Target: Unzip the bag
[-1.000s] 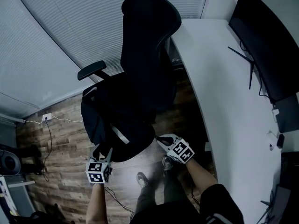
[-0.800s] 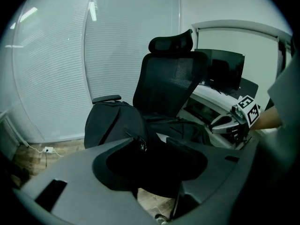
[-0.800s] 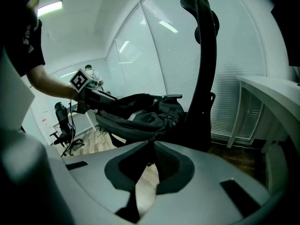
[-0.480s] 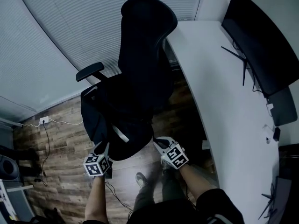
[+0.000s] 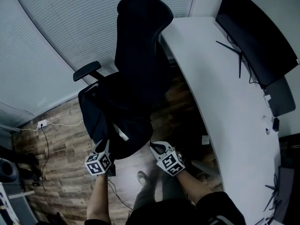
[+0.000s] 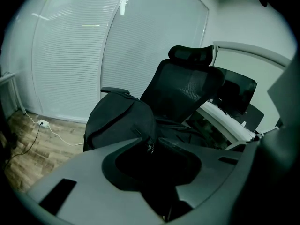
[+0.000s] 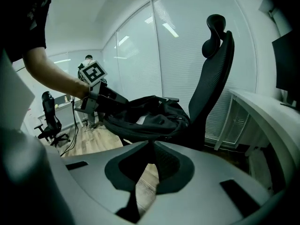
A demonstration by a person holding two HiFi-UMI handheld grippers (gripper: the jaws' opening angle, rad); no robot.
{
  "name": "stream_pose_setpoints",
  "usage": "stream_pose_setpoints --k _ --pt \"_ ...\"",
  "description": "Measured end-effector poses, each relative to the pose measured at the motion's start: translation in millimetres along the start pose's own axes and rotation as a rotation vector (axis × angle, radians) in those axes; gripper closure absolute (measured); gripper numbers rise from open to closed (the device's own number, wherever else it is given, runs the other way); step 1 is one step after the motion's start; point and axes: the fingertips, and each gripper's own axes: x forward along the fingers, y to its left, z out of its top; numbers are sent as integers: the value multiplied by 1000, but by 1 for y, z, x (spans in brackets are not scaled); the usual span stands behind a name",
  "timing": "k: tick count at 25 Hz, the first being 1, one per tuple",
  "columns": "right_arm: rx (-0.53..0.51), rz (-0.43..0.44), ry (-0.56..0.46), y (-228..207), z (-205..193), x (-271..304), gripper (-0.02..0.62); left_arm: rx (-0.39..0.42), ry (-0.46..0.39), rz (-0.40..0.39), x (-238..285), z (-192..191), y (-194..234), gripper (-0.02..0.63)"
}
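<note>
We hold two claws at one black bag [image 5: 101,116]. The left claw [image 5: 105,146] has just been closing and now pinches the single zipper pull [image 6: 150,147]. The right claw [image 5: 153,146] is pressed together on what looks like one dark strap [image 7: 136,191] running down between its tips. One white desk [image 5: 220,93] curves along the right and bears one black monitor [image 5: 255,29]. Beside it stands one black office chair [image 5: 140,55]. The bag lies on the left side of its seat.
</note>
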Motion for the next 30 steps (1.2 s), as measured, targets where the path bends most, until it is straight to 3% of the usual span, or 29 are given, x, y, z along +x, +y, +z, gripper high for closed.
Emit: stream_pose_setpoints --k 7,22,30 --pt "30 -41 -16 31 3 -1 538 29 12 -30 -5 -1 5 499" --pt "78 -112 -47 85 10 2 538 -58 18 -98 -15 -1 24 522" --pt "84 -143 -35 106 8 5 538 -51 39 -106 -19 -6 28 529"
